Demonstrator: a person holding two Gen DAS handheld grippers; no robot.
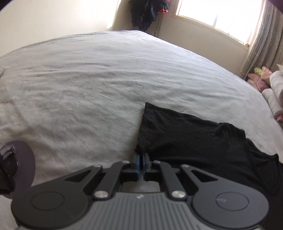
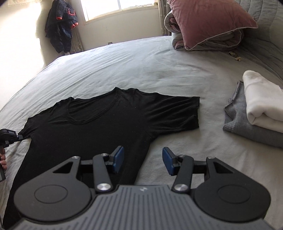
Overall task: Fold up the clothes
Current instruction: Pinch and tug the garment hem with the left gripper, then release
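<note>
The left gripper (image 1: 141, 159) seems pinched on the black shirt's (image 2: 106, 120) sleeve, ready to fold — the right gripper's (image 2: 143, 160) jaws hang half open, empty, over its side edge.

Pretty clearly somebody's bedroom I'm in: a big bed (image 2: 141, 67) with a grey sheet, a pink pillow (image 2: 208, 19) on a rolled duvet at its head, a curtained window (image 2: 113, 8) beyond it, a dark jacket (image 2: 60, 26) hanging beside that.
</note>
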